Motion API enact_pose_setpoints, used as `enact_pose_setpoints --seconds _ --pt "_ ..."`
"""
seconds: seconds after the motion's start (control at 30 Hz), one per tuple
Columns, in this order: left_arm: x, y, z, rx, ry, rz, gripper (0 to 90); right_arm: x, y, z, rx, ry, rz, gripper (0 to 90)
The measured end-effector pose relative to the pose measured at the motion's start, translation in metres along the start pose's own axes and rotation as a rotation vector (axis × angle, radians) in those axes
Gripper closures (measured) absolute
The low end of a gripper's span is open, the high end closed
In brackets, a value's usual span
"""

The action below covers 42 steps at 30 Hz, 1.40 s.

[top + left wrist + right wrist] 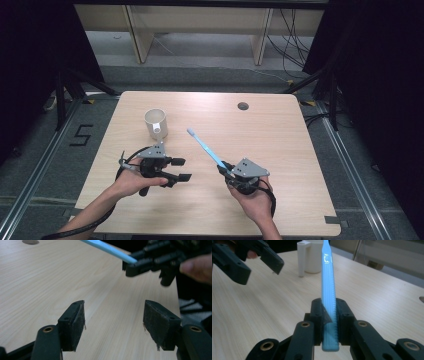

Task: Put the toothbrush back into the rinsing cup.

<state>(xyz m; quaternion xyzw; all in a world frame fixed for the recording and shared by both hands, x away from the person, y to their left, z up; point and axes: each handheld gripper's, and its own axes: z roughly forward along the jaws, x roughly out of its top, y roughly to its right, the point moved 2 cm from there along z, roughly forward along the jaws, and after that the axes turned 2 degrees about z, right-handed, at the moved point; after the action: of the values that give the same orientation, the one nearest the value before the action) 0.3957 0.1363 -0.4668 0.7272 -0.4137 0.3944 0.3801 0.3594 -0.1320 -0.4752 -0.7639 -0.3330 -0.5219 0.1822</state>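
High view, right tongs (223,169) clamp toothbrush (205,147) (head toward mug (156,123))

- The right gripper (329,325) has its two black jaws pressed against the lower handle of a light blue toothbrush (328,290).
- The toothbrush runs up and away from the jaws; its ribbed handle catches a glare near the top.
- A white mug (312,257) stands upright on the wooden tabletop (374,295) behind it, handle facing left.
- The left gripper (259,265) hangs above the tabletop at upper left, its jaws apart.
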Motion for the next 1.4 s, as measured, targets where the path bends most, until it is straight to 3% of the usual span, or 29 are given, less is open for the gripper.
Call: enact_pose_setpoints --seconds 0.13,0.17,0.23,0.37,0.6,0.77,0.9,1.0,1.2,1.4 --pt "0.008 0.000 0.004 0.007 0.074 -0.066 34.4 0.005 -0.003 0.000 -0.009 0.040 -0.017 78.7" --pt "0.010 0.000 0.005 0.006 0.079 -0.071 34.9 0.005 -0.005 0.001 -0.008 0.043 -0.001 78.8" --pt "0.014 0.000 0.007 0.009 0.104 -0.088 35.2 0.006 -0.006 0.001 -0.003 0.045 -0.020 78.8" --pt "0.021 -0.001 0.012 0.006 0.138 -0.120 37.9 0.007 -0.009 0.002 0.000 0.061 -0.007 78.8" --pt "0.029 -0.004 0.016 0.019 0.170 -0.144 40.2 0.008 -0.010 0.002 0.002 0.060 0.001 78.8" --pt "0.032 -0.004 0.019 0.015 0.183 -0.164 41.2 0.009 -0.011 0.003 0.001 0.072 -0.023 78.8" --pt "0.034 -0.004 0.021 0.015 0.196 -0.184 42.6 0.009 -0.014 0.003 -0.006 0.072 0.000 78.8" --pt "0.036 -0.003 0.022 0.014 0.208 -0.198 44.7 0.010 -0.014 0.004 -0.010 0.081 -0.023 78.7" --pt "0.037 -0.003 0.023 0.010 0.229 -0.210 52.5 0.010 -0.019 0.008 -0.021 0.085 -0.005 78.8" --pt "0.040 -0.004 0.021 0.015 0.256 -0.221 64.7 0.011 -0.020 0.009 -0.045 0.086 -0.028 78.7"
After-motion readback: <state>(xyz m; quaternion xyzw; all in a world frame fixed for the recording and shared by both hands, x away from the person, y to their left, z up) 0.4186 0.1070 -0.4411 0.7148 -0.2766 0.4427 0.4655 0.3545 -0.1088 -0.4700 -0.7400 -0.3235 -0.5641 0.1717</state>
